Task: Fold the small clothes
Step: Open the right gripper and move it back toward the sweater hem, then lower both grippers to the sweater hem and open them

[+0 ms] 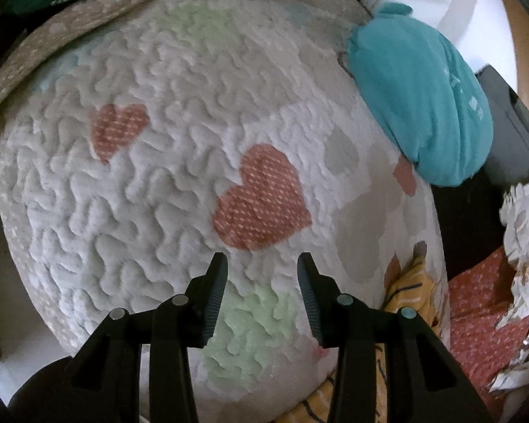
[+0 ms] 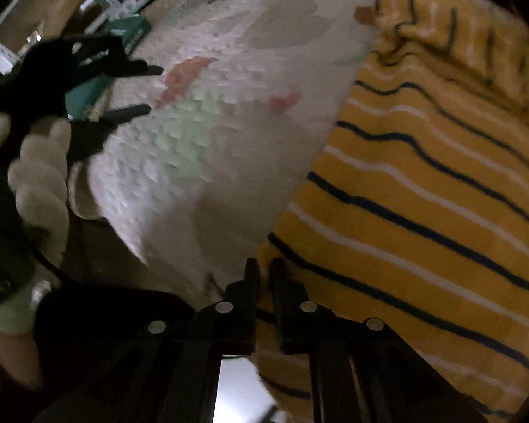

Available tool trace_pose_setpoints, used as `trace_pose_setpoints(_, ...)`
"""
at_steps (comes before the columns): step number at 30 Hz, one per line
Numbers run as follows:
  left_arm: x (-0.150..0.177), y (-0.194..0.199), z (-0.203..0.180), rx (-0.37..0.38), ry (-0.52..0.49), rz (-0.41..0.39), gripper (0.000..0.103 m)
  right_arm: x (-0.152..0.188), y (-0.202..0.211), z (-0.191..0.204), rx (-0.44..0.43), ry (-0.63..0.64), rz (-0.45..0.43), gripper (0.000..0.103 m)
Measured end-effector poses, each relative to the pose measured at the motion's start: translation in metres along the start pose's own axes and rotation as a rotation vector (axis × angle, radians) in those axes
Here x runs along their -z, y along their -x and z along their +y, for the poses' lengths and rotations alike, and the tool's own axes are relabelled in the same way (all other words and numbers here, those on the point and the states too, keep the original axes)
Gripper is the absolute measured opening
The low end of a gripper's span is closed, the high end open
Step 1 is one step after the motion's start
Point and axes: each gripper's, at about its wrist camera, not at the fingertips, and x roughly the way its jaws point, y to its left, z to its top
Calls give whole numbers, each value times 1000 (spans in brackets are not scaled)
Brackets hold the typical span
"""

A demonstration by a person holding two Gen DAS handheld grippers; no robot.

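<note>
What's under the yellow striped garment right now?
The yellow striped garment lies on the white quilted blanket with hearts, whose surface shows beside it. Whatever sits directly beneath the garment is covered. The right gripper is shut on its near edge.

Left wrist camera looks steeply down, close over a quilted blanket [image 1: 151, 183]. Right wrist camera looks down closer, striped garment [image 2: 423, 194] at three o'clock. Both share the blanket.

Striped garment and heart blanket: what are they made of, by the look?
Striped garment: soft knit fabric, probably cotton jersey; matte yellow with navy and white stripes, and it creases loosely.
Heart blanket: plush quilted textile, likely fleece or chenille; puffy wavy ridges, matte white with dotted red hearts. Fibre itself can't be confirmed.
</note>
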Motion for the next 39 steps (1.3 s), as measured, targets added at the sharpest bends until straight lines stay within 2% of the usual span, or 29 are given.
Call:
trace_pose_setpoints(4,-2,0,6,-1,27,-2,41,-3,-3,-14,-130,-55,8,12)
trace_pose_setpoints(7,3,-2,-7,3,-15,2,41,6,20,-20,-138,-69,-8,16)
trace_pose_setpoints(10,16,-6,-33,15,-115,9,41,33,58,-32,-70,-58,-32,20)
trace_pose_setpoints(13,47,-12,-70,93,-277,58,41,76,100,-67,37,-116,-64,20)
trace_pose_setpoints(17,124,-22,-115,220,-566,208,41,137,136,-124,210,-274,-62,20)
trace_pose_setpoints(18,148,-24,-120,241,-633,253,41,153,144,-136,280,-299,-52,20)
trace_pose_setpoints(19,169,-25,-123,248,-693,287,41,163,149,-142,314,-310,-44,19)
trace_pose_setpoints(21,211,-27,-121,210,-820,320,41,192,166,-161,340,-371,-53,18)
trace_pose_setpoints(23,236,-31,-114,128,-908,312,41,213,184,-176,370,-432,-87,16)
trace_pose_setpoints(25,255,-40,-96,16,-954,323,41,225,198,-184,318,-472,-131,16)
trace_pose_setpoints(26,259,-41,-88,-14,-960,326,41,232,206,-188,353,-495,-138,23)
trace_pose_setpoints(28,266,-29,-77,-53,-998,281,41,243,216,-193,481,-498,-135,37)
trace_pose_setpoints(29,269,-26,-70,-89,-999,276,41,250,222,-197,480,-504,-147,37)
trace_pose_setpoints(30,269,-24,-57,-111,-974,285,41,258,229,-201,438,-526,-172,37)
trace_pose_setpoints(33,268,-18,-39,-123,-911,291,41,279,250,-212,349,-603,-272,38)
trace_pose_setpoints(39,272,12,-37,-137,-897,144,41,296,285,-213,293,-614,-413,41)
